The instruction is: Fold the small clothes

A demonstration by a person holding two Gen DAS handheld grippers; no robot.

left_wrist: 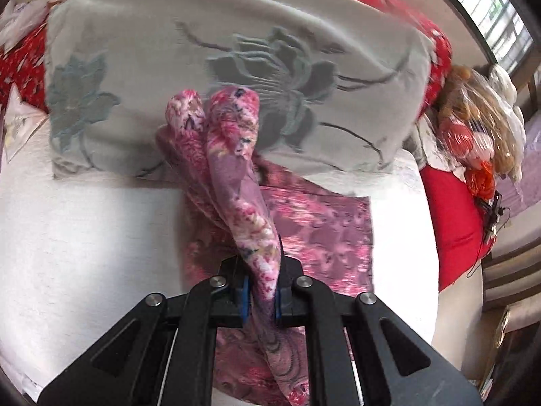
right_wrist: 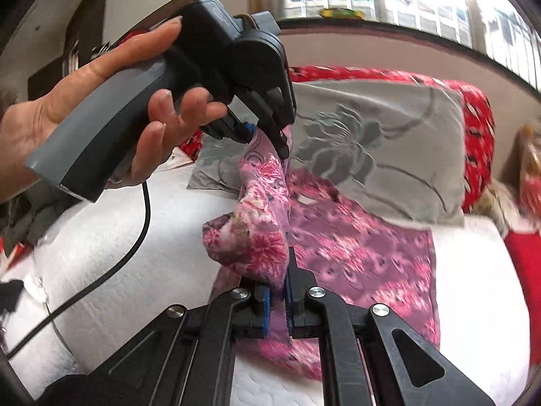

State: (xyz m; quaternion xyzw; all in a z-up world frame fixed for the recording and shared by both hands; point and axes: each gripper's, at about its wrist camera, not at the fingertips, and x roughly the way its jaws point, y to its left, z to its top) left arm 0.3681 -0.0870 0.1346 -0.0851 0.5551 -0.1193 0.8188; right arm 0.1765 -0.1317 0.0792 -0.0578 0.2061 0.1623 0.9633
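A pink and purple floral garment lies partly spread on the white mattress. My left gripper is shut on a raised fold of it, and the cloth runs up in two bunched lobes ahead of the fingers. In the right wrist view my right gripper is shut on another edge of the same garment. The left gripper also shows there, held in a hand and pinching the cloth higher up. The fabric hangs slack between the two grips.
A grey cushion with a flower pattern lies just behind the garment, against red floral bedding. A plastic bag of soft toys and a red pillow sit at the right. A black cable crosses the mattress at left.
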